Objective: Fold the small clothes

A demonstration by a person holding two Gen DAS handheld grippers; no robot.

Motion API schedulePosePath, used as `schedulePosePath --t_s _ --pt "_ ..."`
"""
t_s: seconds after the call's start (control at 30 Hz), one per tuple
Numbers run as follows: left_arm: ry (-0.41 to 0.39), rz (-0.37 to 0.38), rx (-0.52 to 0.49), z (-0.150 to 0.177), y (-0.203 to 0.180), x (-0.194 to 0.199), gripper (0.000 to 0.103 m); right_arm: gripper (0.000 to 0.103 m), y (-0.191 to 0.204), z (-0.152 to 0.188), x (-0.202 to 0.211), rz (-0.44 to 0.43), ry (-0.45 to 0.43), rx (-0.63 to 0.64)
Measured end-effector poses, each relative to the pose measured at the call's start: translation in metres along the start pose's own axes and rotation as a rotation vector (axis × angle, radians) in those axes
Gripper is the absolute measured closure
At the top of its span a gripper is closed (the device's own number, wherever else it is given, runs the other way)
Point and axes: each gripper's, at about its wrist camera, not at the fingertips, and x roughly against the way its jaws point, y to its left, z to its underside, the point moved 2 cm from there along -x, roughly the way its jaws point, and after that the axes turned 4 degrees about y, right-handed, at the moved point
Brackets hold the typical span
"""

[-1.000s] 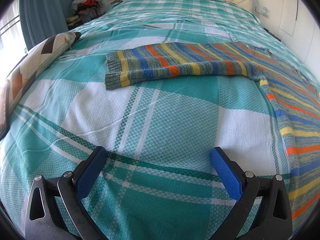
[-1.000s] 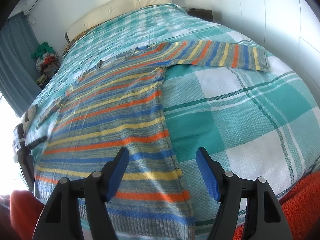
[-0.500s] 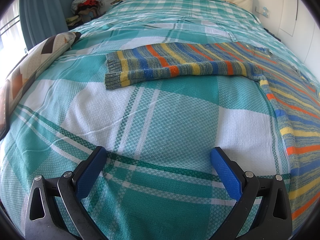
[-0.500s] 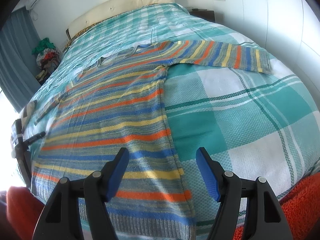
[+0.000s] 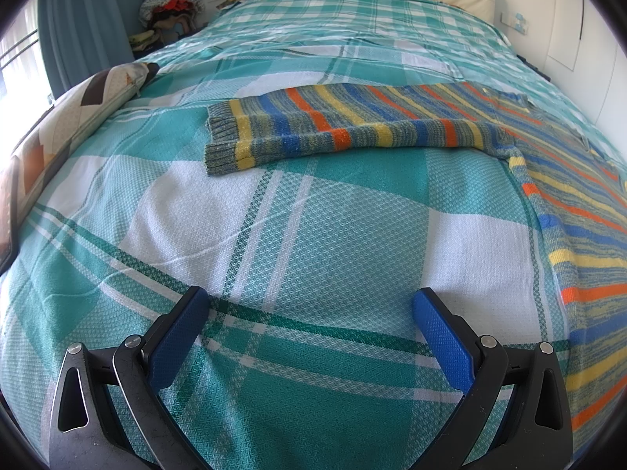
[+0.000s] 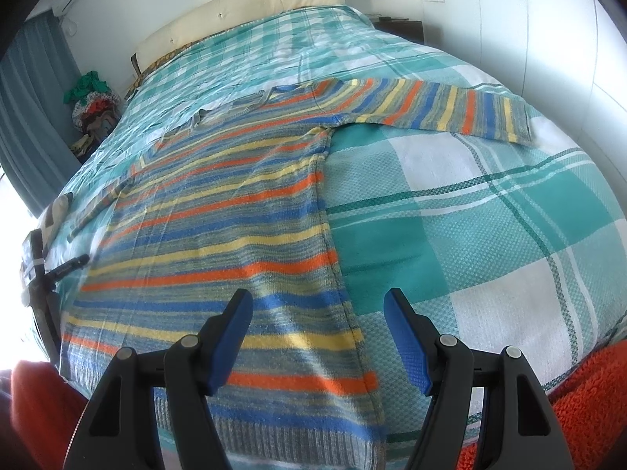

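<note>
A striped knit sweater (image 6: pixel 219 227) in grey, blue, orange and yellow lies flat on the bed, both sleeves spread out. In the left wrist view its left sleeve (image 5: pixel 345 129) stretches across ahead, cuff to the left, and the body (image 5: pixel 588 235) runs down the right edge. My left gripper (image 5: pixel 309 305) is open and empty above bare bedspread, well short of the sleeve. My right gripper (image 6: pixel 317 305) is open and empty above the sweater's right side seam near the hem. The right sleeve (image 6: pixel 443 109) lies far ahead to the right.
The bed has a teal and white plaid bedspread (image 5: pixel 313 235). A patterned pillow (image 5: pixel 70 117) lies at the bed's left edge. Orange fuzzy fabric (image 6: pixel 588 403) sits at the near right corner. A pile of clothes (image 5: pixel 168 4) stands by the curtain. A cream headboard (image 6: pixel 243 11) is at the back.
The right gripper has shifted slightly, so the sweater appears a little closer and further right in its view. The left gripper has barely moved.
</note>
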Motion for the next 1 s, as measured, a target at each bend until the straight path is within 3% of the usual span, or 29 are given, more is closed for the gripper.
schedulePosePath --t_s 1.0 --pt "-0.004 -0.003 0.0 0.0001 0.0 0.0002 0.0 0.034 0.003 0.0012 -0.0016 -0.003 0.002 0.006"
